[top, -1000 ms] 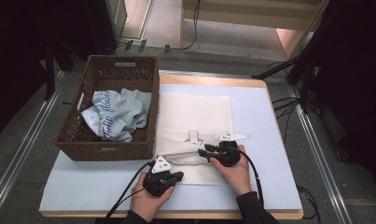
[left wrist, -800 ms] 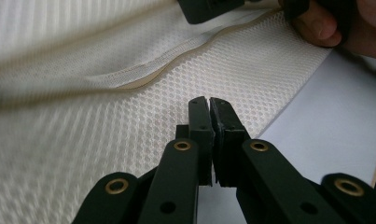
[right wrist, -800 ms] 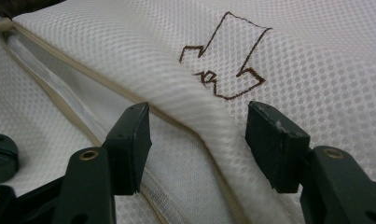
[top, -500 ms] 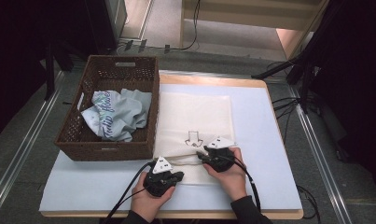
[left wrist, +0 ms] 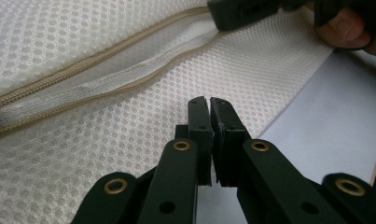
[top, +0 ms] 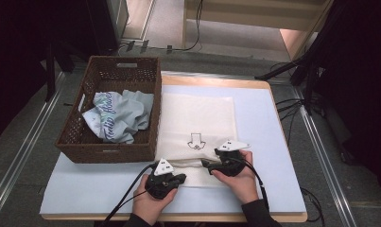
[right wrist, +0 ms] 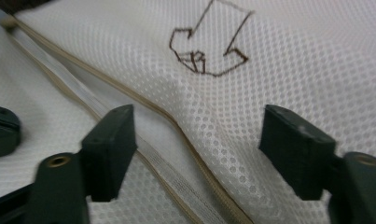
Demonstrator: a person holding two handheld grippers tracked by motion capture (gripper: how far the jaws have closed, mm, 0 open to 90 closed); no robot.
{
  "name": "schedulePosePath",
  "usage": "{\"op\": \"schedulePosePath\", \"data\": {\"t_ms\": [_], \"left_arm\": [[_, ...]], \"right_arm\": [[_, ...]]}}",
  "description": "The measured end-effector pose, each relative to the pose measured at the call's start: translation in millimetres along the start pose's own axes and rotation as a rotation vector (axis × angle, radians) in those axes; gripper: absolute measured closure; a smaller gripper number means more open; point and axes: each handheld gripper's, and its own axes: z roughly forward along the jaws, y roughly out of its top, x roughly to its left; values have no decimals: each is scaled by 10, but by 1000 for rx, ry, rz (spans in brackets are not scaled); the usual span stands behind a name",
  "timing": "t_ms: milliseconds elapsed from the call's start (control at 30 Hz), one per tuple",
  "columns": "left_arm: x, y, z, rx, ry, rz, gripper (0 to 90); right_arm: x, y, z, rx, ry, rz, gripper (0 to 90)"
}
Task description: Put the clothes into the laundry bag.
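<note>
Meanwhile, a white mesh laundry bag (top: 197, 127) lay flat on the pale surface (top: 273, 156) just beside a wicker basket (top: 110, 111) holding a crumpled shirt (top: 117, 116), its zipper (left wrist: 106, 70) partly open near the person's edge, apparently so the bag could be opened and loaded. The left gripper (left wrist: 209, 105) pinned the bag's near hem, jaws together on the mesh, seemingly to hold it steady. The right gripper (right wrist: 197, 140) hovered over the zipper line below the printed arrow (right wrist: 206, 51); its jaws had just been opening and stood wide apart, with nothing clamped between them.
</note>
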Motion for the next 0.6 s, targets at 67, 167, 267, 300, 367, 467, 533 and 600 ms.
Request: {"op": "schedulePosePath", "data": {"t_ms": [67,167,267,300,367,467,533,600], "left_arm": [[-10,-2,0,-1,7,5,874],[-13,-2,1,-1,9,3,873],[-17,-2,2,-2,9,6,868],[-16,-2,2,-2,9,6,867],[-16,2,6,0,7,3,867],[-7,11,13,3,-4,-1,865],[-1,11,14,3,-13,-2,863],[-1,10,14,2,-13,-2,861]], "right_arm": [[36,-12,43,15,-36,-27,219],[88,8,80,24,-86,-31,202],[131,36,122,32,-141,-7,202],[143,46,136,35,-159,-3,194],[151,64,164,38,-172,7,170],[145,93,192,47,-182,6,145],[132,117,211,51,-183,7,152],[118,128,221,48,-180,2,177]]}}
